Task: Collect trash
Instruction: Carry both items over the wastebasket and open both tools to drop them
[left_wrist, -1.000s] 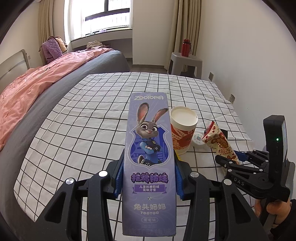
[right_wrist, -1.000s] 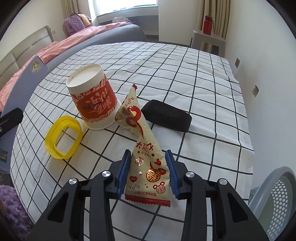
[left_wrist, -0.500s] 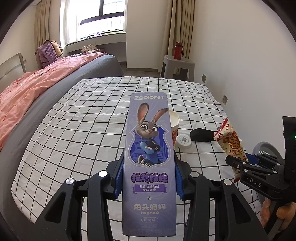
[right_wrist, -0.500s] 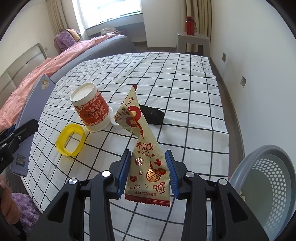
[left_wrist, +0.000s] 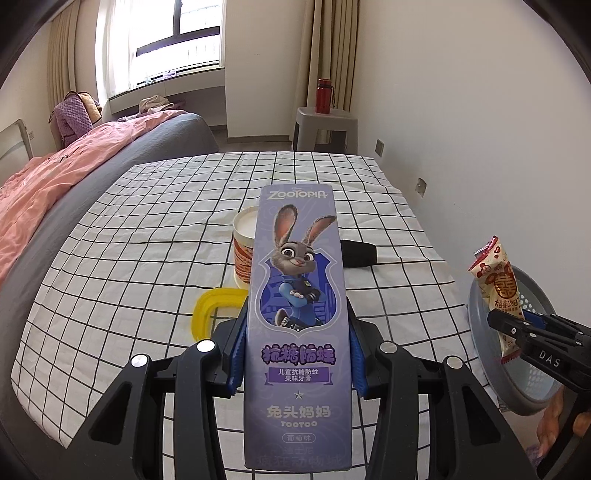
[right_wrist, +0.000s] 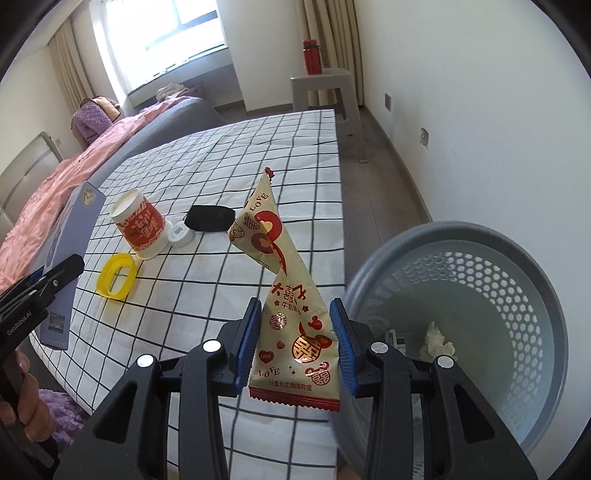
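My left gripper is shut on a tall purple Zootopia toothpaste box, held upright above the checked cloth. In the right wrist view the same box shows at the left edge. My right gripper is shut on a cream and red snack wrapper, which hangs beside the rim of a grey perforated bin. From the left wrist view, the wrapper and right gripper sit over the bin. A red paper cup, a yellow ring, a black case and a white lid lie on the cloth.
The bin stands on the floor off the right edge of the checked bed cloth; crumpled paper lies inside it. A grey stool with a red bottle stands by the far wall. A pink duvet covers the bed's left side.
Both grippers moved right with their loads. The right gripper carried the wrapper off the cloth to the bin's edge, and the bin has come fully into view.
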